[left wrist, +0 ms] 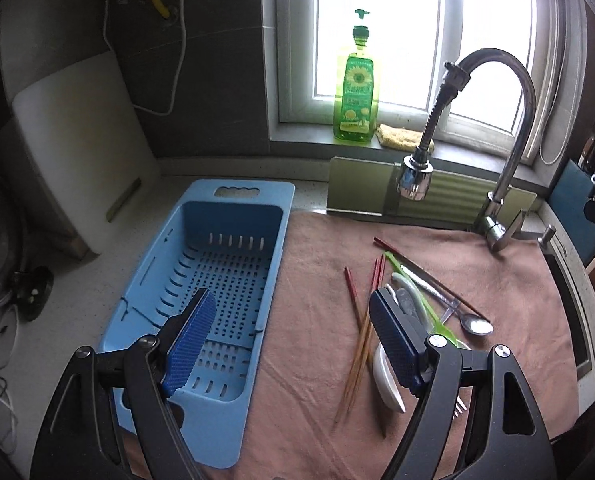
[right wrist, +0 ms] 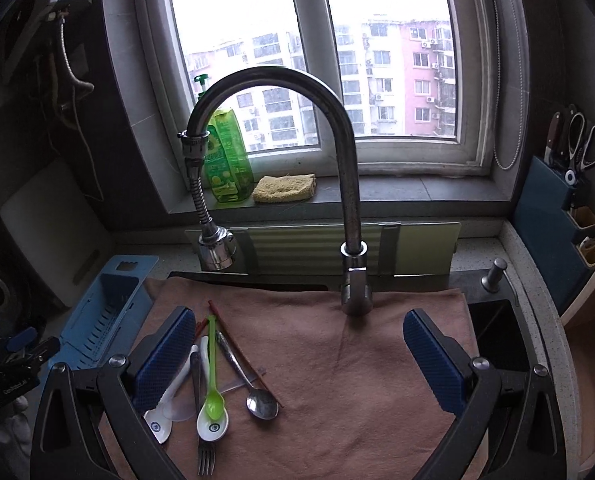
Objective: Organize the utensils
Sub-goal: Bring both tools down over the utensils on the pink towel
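A pile of utensils lies on a pinkish-brown towel (left wrist: 309,320): red-tipped chopsticks (left wrist: 361,340), a green plastic spoon (right wrist: 212,400), white ceramic spoons (right wrist: 213,426), a metal spoon (right wrist: 262,403) and a fork (right wrist: 206,456). An empty light-blue slotted drainer basket (left wrist: 273,240) stands left of the towel. My left gripper (left wrist: 293,336) is open and empty, above the basket's right edge, with the pile under its right finger. My right gripper (right wrist: 301,360) is open and empty over the towel, with the pile by its left finger.
A curved chrome faucet (right wrist: 349,184) with a hose sprayer (right wrist: 217,252) stands behind the towel. A green soap bottle (left wrist: 355,92) and a sponge (right wrist: 285,187) sit on the windowsill. A white cutting board (left wrist: 81,148) leans at left. A knife-and-scissors block (right wrist: 557,216) stands at right.
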A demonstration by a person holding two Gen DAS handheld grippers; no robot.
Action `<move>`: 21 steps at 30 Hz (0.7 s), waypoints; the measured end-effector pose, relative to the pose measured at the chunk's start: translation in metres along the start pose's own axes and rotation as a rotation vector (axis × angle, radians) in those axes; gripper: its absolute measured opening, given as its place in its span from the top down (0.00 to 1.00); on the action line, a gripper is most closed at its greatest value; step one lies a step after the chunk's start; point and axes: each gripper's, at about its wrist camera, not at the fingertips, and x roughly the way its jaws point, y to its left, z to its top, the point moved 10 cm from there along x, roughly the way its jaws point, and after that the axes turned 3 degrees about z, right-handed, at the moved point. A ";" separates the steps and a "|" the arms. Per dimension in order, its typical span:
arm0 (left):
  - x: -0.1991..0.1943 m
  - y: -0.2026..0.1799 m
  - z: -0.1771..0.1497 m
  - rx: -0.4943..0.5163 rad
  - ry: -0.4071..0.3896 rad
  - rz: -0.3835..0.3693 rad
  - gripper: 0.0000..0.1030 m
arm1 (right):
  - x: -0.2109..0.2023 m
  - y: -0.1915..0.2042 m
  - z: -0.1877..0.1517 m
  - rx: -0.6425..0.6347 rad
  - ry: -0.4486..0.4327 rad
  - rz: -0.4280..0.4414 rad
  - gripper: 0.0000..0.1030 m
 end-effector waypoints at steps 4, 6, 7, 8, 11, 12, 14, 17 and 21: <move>0.011 -0.005 -0.012 -0.004 0.041 -0.030 0.23 | 0.012 0.006 -0.007 0.031 0.032 0.062 0.01; 0.014 -0.007 -0.018 -0.008 0.052 -0.041 0.23 | 0.022 0.005 -0.013 0.033 0.065 0.062 0.01; 0.015 -0.009 -0.020 -0.006 0.057 -0.047 0.23 | 0.026 0.006 -0.015 0.028 0.079 0.065 0.01; 0.016 -0.012 -0.023 -0.001 0.060 -0.051 0.23 | 0.031 0.005 -0.017 0.021 0.101 0.062 0.01; 0.014 -0.021 -0.028 0.015 0.068 -0.069 0.23 | 0.043 0.003 -0.025 0.017 0.167 0.079 0.01; 0.013 -0.023 -0.029 0.021 0.069 -0.073 0.23 | 0.047 0.002 -0.027 0.021 0.185 0.085 0.01; 0.011 -0.027 -0.030 0.023 0.066 -0.079 0.23 | 0.053 -0.001 -0.029 0.024 0.216 0.085 0.01; 0.009 -0.026 -0.032 0.004 0.062 -0.077 0.23 | 0.058 0.002 -0.030 0.014 0.238 0.110 0.01; 0.007 -0.021 -0.042 -0.031 0.074 -0.055 0.23 | 0.073 0.013 -0.032 -0.004 0.282 0.155 0.11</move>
